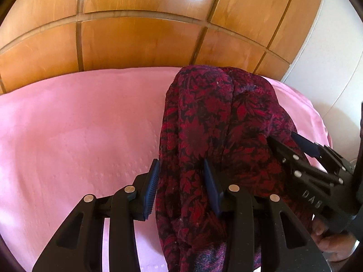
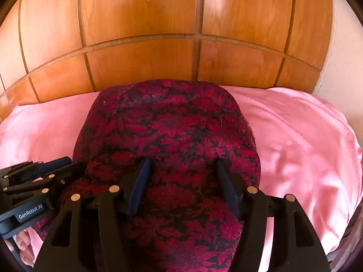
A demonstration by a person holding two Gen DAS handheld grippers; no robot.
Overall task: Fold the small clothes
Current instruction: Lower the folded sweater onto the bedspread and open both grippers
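Note:
A dark red and black floral garment (image 1: 215,122) lies bunched on the pink sheet (image 1: 79,124), near the wooden headboard. My left gripper (image 1: 181,181) is open, its jaws straddling the garment's left edge near me. My right gripper (image 2: 181,181) is open too, both fingers resting on top of the garment (image 2: 172,122) with cloth between them. The right gripper also shows in the left wrist view (image 1: 292,140) at the garment's right side. The left gripper shows in the right wrist view (image 2: 61,165) at the garment's left edge.
A wooden panelled headboard (image 1: 136,40) stands right behind the bed. A white wall (image 1: 329,45) is at the right. The pink sheet (image 2: 295,136) spreads to both sides of the garment and drops off at the right edge.

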